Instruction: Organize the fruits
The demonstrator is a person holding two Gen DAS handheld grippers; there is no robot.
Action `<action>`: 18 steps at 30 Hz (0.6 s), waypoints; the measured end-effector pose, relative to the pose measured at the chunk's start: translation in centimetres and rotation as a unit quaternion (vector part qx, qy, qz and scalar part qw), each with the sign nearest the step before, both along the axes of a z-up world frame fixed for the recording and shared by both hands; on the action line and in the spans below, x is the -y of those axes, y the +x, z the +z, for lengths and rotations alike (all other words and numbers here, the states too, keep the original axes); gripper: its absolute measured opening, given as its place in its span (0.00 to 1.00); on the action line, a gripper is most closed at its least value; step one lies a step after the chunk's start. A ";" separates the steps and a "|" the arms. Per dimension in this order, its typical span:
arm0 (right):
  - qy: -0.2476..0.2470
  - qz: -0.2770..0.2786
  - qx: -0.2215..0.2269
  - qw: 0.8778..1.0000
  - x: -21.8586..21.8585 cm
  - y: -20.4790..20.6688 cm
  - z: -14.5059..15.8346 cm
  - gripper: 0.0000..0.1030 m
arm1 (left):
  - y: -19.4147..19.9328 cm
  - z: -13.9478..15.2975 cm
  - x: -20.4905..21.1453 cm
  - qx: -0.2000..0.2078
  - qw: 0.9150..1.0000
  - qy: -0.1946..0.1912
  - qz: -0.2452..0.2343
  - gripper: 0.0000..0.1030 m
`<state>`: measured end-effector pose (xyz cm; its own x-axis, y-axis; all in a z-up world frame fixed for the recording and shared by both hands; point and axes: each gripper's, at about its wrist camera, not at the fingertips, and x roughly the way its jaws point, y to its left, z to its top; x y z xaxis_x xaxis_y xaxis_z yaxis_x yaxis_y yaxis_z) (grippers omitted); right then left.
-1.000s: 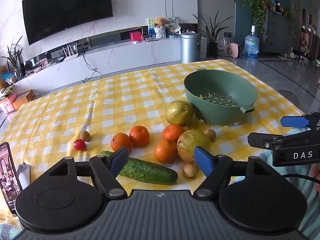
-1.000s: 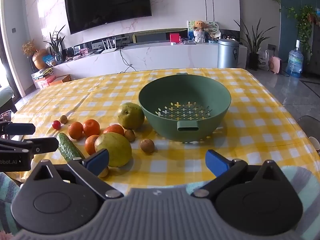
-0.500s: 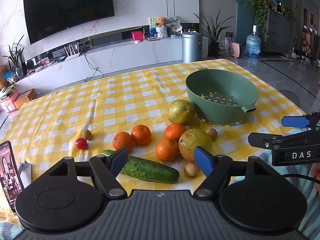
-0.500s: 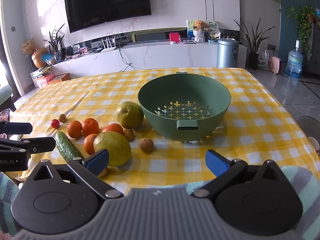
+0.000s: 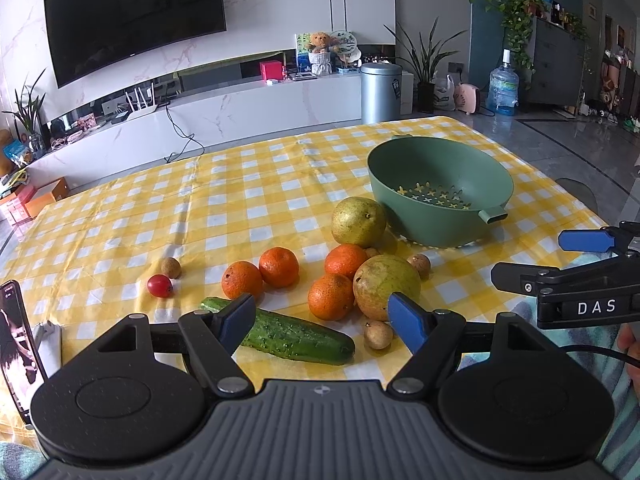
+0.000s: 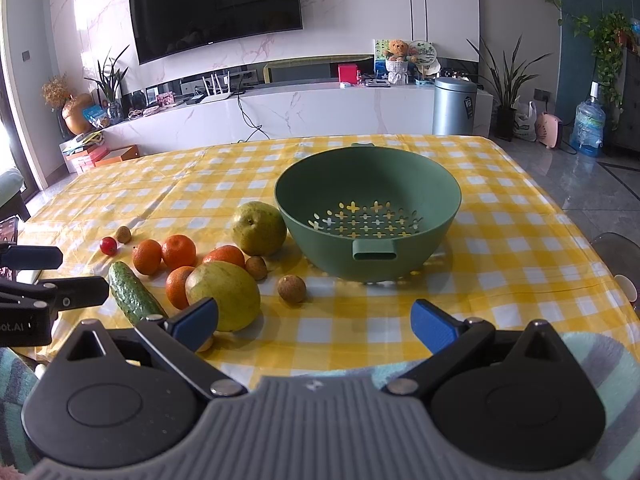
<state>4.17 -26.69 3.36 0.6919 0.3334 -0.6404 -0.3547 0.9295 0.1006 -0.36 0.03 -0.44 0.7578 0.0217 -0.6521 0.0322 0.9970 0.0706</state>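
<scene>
Yellow-and-white checked tablecloth (image 5: 248,200) is seen covering the table, with a living room behind it: a wall TV (image 6: 216,4), a marble media shelf and a metal bin (image 6: 454,106).

A green colander (image 6: 368,208) is parked on the far right part of the cloth, nothing inside it. All the produce is piled just left of it: a yellow-green pear (image 5: 359,221) almost touching the colander wall, a bigger green-yellow fruit (image 5: 386,286) nearer, four mandarins (image 5: 279,267) clustered between and left of those, a cucumber (image 5: 296,336) lying flat at the near edge, a cherry tomato (image 5: 159,285) off to the left, and a few small brown longans (image 6: 292,288) scattered around.

The left gripper (image 5: 322,322) is held low over the near edge, fingers spread wide with nothing between them, the cucumber and the big fruit framed in the gap. The right gripper (image 6: 314,320) is also spread apart and empty, pointed at the colander.

Compared with a second ago, not much is changed. Nothing on the table has been moved. Both cameras have been eased forward and slightly left, so the fruit pile is seen a touch closer, and the finger spread looks the same as before.
</scene>
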 end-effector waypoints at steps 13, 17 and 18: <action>-0.001 0.000 0.000 1.000 0.0 0.0 0.0 0.96 | -0.1 -0.1 0.3 -0.003 1.000 0.000 0.001 0.86; -0.001 0.000 0.000 1.000 0.0 0.0 0.0 0.96 | -0.1 -0.2 0.3 -0.003 1.000 -0.001 0.000 0.86; -0.001 0.000 0.000 1.000 0.0 0.0 0.0 0.96 | -0.1 -0.2 0.3 -0.003 1.000 0.000 0.000 0.86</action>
<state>4.18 -26.65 3.33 0.6920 0.3324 -0.6408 -0.3552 0.9296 0.0987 -0.48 -0.30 -0.59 0.7539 0.0220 -0.6566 0.0316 0.9971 0.0698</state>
